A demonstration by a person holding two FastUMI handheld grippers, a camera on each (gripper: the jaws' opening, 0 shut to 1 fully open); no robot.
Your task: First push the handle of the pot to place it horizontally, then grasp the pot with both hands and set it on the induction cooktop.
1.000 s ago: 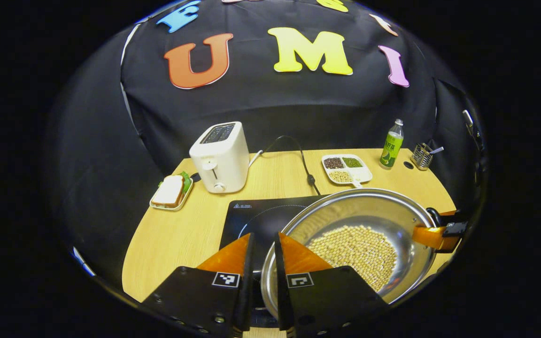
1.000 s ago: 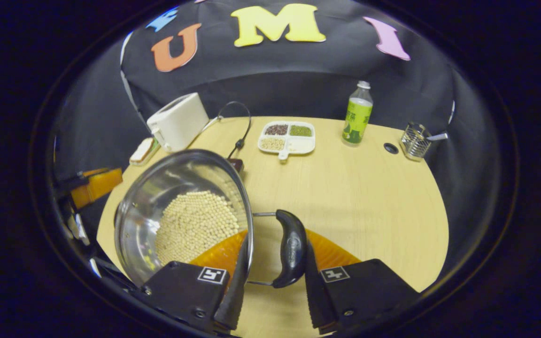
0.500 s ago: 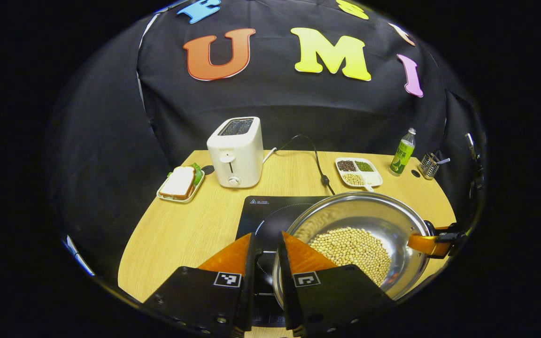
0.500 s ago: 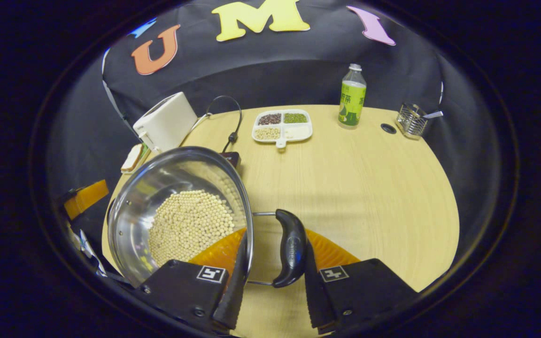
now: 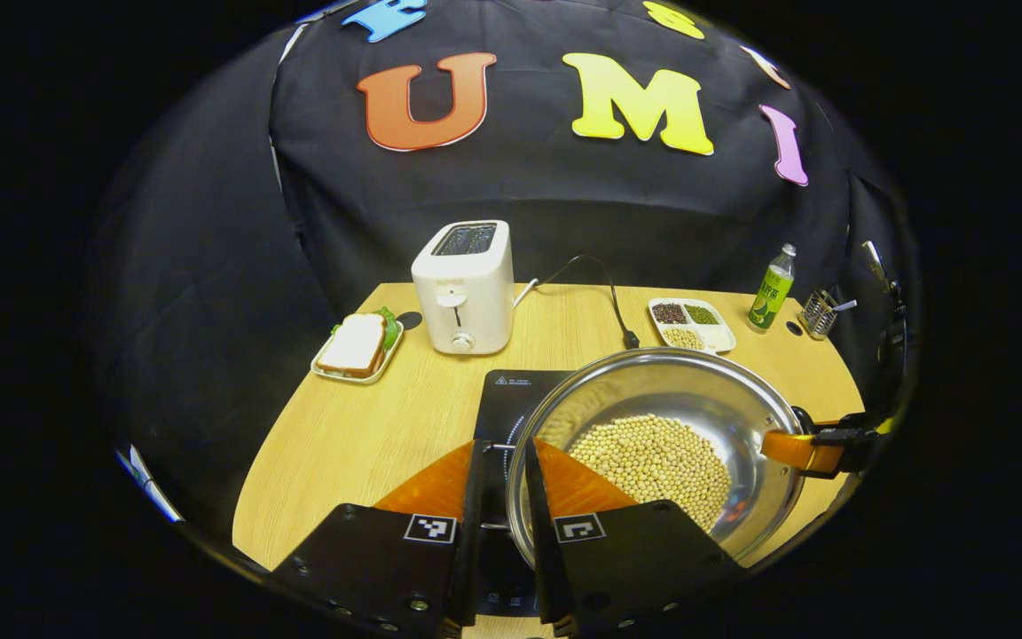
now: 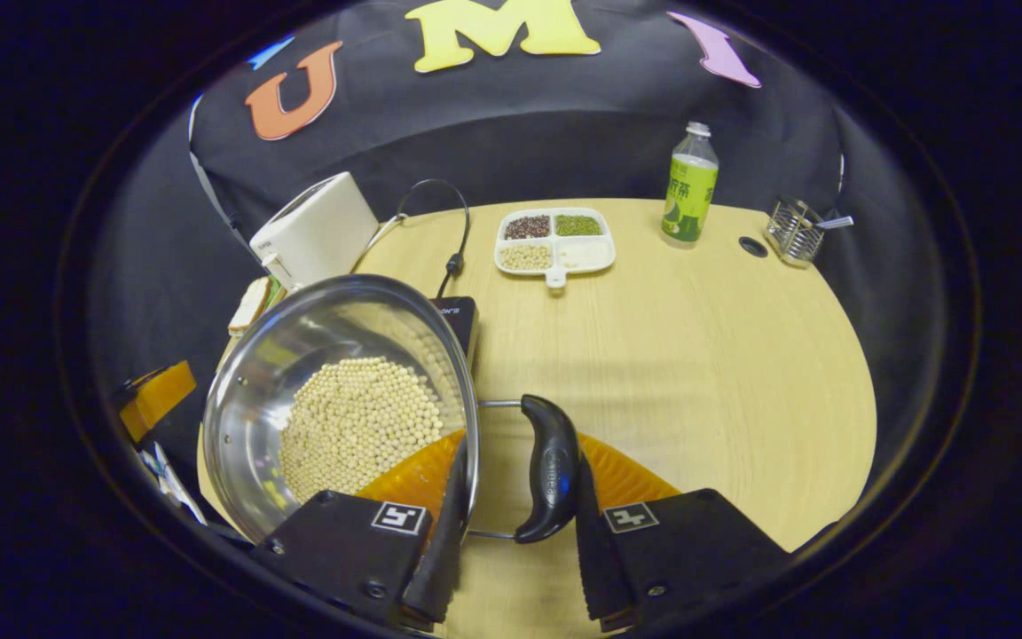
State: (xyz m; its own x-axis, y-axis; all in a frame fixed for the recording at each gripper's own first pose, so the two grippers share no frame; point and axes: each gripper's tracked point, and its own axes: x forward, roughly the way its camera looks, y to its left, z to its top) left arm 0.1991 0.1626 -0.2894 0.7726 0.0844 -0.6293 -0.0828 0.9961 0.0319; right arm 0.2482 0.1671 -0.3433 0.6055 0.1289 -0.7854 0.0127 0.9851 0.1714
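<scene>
Left gripper view: left gripper (image 5: 500, 524) at 6 o'clock, fingers (image 5: 472, 497) nearly closed, one each side of the pot (image 5: 662, 444) rim's near edge. Whether they pinched the rim or the side handle, can't tell; the spot was hidden. Pot steel, holding pale beans (image 5: 657, 461), sat at 4 o'clock, overlapping the right part of the black cooktop (image 5: 511, 399); touching it or above it, can't tell. Right gripper (image 5: 817, 448) at the pot's far side, 3 o'clock, orange finger against the rim. Desk (image 5: 360, 435) light wood. Toaster (image 5: 465, 286) at 12 o'clock behind the cooktop, sandwich plate (image 5: 358, 348) at 10 o'clock just left of it. Cable (image 5: 604, 288) ran from toaster side toward the cooktop. Divided tray (image 5: 693, 324) at 1 o'clock, bottle (image 5: 770, 288) and wire holder (image 5: 820, 312) at 2 o'clock near the desk's back edge.

Right gripper view: right gripper (image 6: 511, 524) at 6 o'clock, fingers (image 6: 449, 524) spread around the pot's (image 6: 245, 399) black handle (image 6: 548, 470); left finger against the rim, right finger beside the handle, contact unclear. Handle lay level. Pot at 8 o'clock, beans (image 6: 360, 426) inside, cooktop (image 6: 459, 318) corner peeking behind it. Left gripper (image 6: 154, 399) at 9 o'clock at the far rim. Toaster (image 6: 316, 229) at 11 o'clock, tray (image 6: 555, 241) at 12 o'clock, bottle (image 6: 688, 188) at 1 o'clock, holder (image 6: 793, 235) at 2 o'clock. Desk (image 6: 706, 355) bare to the right.
</scene>
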